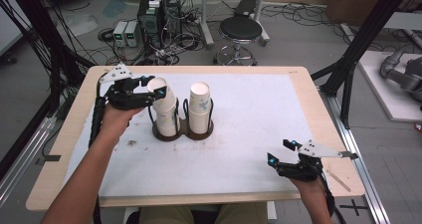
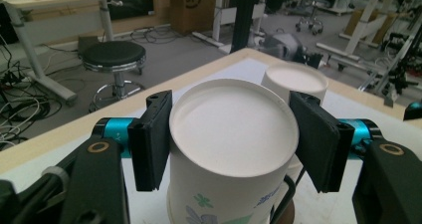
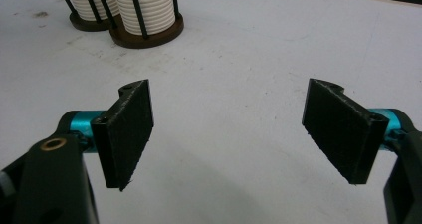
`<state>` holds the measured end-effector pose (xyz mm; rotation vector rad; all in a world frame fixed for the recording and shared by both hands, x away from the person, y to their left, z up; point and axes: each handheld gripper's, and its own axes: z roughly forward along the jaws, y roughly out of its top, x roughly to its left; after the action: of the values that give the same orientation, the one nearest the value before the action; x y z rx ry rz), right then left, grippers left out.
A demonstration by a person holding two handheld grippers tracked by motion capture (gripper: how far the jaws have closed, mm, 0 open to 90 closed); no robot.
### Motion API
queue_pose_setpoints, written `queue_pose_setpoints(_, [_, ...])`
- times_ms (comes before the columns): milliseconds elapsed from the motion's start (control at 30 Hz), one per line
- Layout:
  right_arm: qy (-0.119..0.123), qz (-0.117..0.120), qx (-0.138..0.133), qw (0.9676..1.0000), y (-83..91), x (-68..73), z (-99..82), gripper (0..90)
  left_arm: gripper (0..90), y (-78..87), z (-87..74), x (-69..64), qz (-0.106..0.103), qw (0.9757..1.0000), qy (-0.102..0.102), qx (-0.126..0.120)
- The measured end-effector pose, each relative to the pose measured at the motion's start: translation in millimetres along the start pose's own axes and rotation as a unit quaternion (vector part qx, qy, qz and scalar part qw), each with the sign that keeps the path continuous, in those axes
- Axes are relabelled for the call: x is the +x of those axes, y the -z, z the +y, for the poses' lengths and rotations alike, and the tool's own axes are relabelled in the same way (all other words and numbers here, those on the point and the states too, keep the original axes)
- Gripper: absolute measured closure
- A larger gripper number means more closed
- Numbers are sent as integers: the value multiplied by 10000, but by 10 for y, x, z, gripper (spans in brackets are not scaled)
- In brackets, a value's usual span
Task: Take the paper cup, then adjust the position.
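Observation:
A wooden two-slot holder [image 1: 183, 132] with black wire rods stands on the white mat and carries two stacks of paper cups, flat white ends up. My left gripper [image 1: 155, 90] is shut on the top cup [image 1: 163, 98] of the left stack, which leans slightly. In the left gripper view both pads press the sides of this cup [image 2: 229, 124] just under its end, and the left gripper [image 2: 234, 140] spans it. The right stack [image 1: 200, 107] stands untouched beside it. My right gripper [image 1: 281, 152] rests open near the table's front right; in its own view the right gripper [image 3: 229, 129] holds nothing.
The white mat [image 1: 249, 114] covers most of the wooden table. A thin wooden stick [image 1: 338, 178] lies at the right front edge. Behind the table are a black stool [image 1: 240, 32], electronics boxes [image 1: 149, 20] with cables, and black frame posts at both sides.

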<state>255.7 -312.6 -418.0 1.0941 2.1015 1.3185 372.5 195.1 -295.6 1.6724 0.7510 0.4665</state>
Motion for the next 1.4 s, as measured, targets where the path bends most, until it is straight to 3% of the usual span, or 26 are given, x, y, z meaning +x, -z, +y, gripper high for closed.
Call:
queue_pose_setpoints(267, [-17,-31,-26,10000,-6,-7,5,209,368,195,147,1,-21,9998,76,-202])
queue_pose_setpoints(333, [-48,-38,-25,10000,-8,-9,13,209,368,251,150,10,-71,9996,142,-253])
queue_pose_setpoints(633, [13,11,18,10000,-109,5,55,209,368,446,143,9,-124,9993,100,-343])
queue_pose_setpoints(867, [-13,-7,-22,10000,-89,-1,55,209,368,500,114,-29,-238,9989,87,-399])
queue_pose_setpoints(1400, [46,207,-34,9998,-74,61,56,209,368,517,-53,-382,-799,9963,-131,-282])
